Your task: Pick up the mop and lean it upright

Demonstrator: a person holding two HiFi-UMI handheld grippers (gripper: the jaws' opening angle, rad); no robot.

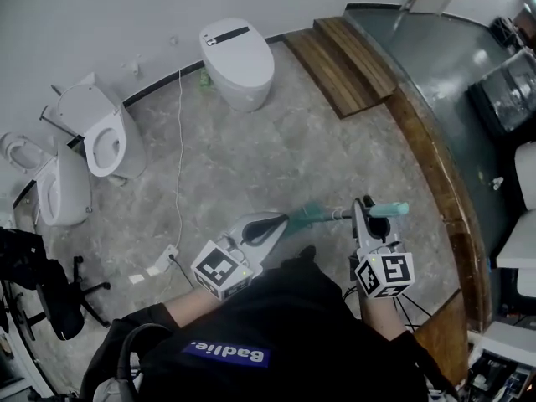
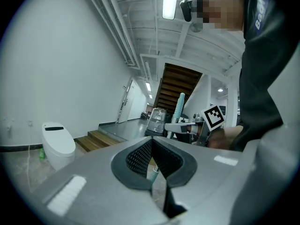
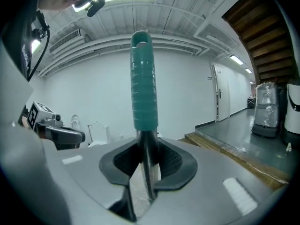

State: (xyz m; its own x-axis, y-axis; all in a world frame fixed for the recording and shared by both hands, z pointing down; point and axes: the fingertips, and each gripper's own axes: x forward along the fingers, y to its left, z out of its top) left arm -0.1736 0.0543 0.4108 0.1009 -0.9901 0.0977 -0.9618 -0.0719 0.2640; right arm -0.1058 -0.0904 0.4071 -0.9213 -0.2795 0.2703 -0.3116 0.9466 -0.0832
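Clamping the mop (image 1: 339, 215) on its metal pole just under the teal grip (image 1: 389, 210), the right gripper (image 1: 365, 211) has its jaws narrowed onto the shaft, one pad on each side, and in its own view the pole stands straight up between them. The mop hangs above the floor (image 1: 276, 153) in front of the person, and in the head view it runs across from one gripper to the other. The left gripper (image 1: 282, 223) has its jaws drawn together at the tips, which sit against a second teal section of the pole. A sliver of teal shows in the slit behind the tips, but I cannot tell whether the pads press on it. The grip end points toward the curved wooden edge (image 1: 431, 153) of the raised platform (image 1: 435, 65), which is near on the right. Ahead lies a broad open stretch of floor, bounded by a step (image 1: 339, 57) and by toilets (image 1: 239, 61) along the wall (image 1: 100, 15). A white cable (image 1: 178, 141) drops from the wall to a strip (image 1: 165, 258) just beside the left gripper. A black chair (image 1: 42, 296) stands at the far left.
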